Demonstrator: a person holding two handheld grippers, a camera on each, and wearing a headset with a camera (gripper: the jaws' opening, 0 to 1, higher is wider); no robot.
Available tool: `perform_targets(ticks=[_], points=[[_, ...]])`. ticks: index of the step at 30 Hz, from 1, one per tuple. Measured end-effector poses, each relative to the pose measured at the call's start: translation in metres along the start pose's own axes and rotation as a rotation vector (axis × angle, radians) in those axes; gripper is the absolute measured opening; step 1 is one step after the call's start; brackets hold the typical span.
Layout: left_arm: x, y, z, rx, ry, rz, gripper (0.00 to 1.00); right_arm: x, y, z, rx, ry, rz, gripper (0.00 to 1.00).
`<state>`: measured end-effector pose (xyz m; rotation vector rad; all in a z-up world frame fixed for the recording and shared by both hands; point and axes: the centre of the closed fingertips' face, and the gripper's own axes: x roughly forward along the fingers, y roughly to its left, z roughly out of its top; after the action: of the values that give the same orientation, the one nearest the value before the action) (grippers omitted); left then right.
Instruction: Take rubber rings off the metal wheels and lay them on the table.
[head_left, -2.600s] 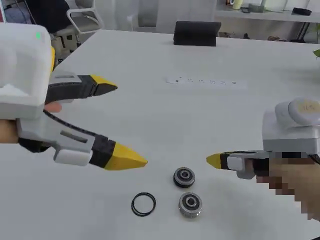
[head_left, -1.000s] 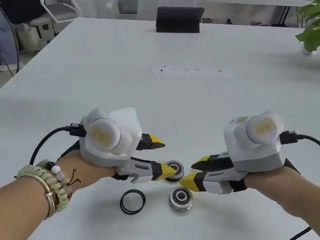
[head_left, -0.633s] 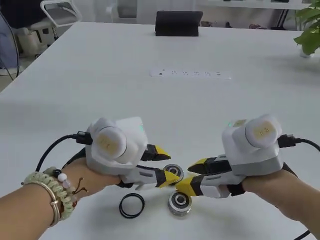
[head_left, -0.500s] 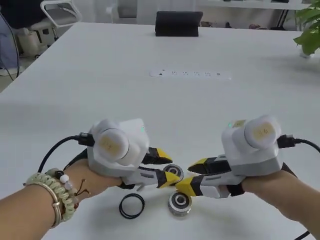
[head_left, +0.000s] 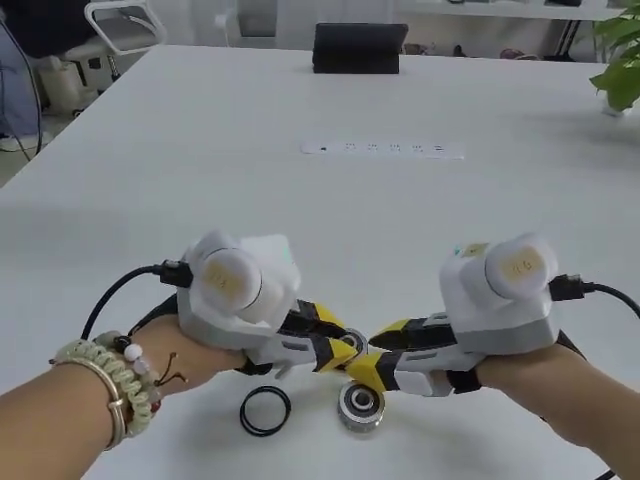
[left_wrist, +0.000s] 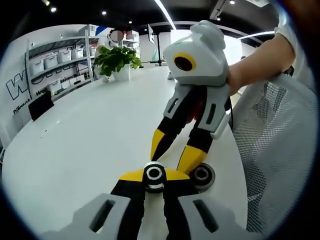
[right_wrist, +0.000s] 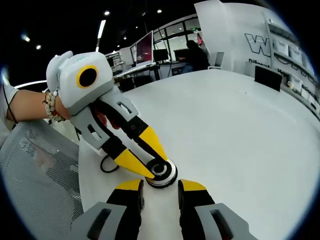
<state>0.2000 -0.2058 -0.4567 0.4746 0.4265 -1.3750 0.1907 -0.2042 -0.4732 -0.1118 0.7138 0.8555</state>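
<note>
Table, white and broad, carries all of the work near its front edge, with a power strip lying well apart toward the far end. Over that front edge the two grippers meet nose to nose. The left gripper, whose jaws stood spread around the farther wheel half a second ago, has now closed, and the left gripper view shows its yellow tips pinching that wheel from both sides. The right gripper has crept in since then. Its jaws are narrowly parted with nothing between them, tips just short of the held wheel. That wheel seems to wear a dark band at its rim (likely the rubber ring, though it is small to judge), so with it now steadied the right gripper looks set to peel the band away. The nearer wheel sits free on the table with a silver rim, and one loose black ring already lies flat just beside it.
</note>
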Motion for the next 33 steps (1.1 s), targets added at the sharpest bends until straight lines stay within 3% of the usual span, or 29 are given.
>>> perform_targets(ticks=[5,10,20,33], points=[[0.0013,-0.0001,0.0011,0.002,-0.009,0.003,0.08,0.0021,-0.0002,0.0002,-0.005,-0.009,-0.004,0.24],[0.0032,0.0009,0.0013,0.004,-0.013,0.010,0.07,0.0019,-0.0032,0.0006,-0.084,0.000,-0.023,0.21],[0.0042,0.0010,0.0018,0.000,-0.018,0.019,0.07,-0.0017,-0.0078,-0.0064,-0.128,0.045,-0.020,0.13],[0.0049,0.0010,0.0014,-0.008,-0.017,0.024,0.07,-0.0030,-0.0075,-0.0062,-0.165,0.044,-0.028,0.09]])
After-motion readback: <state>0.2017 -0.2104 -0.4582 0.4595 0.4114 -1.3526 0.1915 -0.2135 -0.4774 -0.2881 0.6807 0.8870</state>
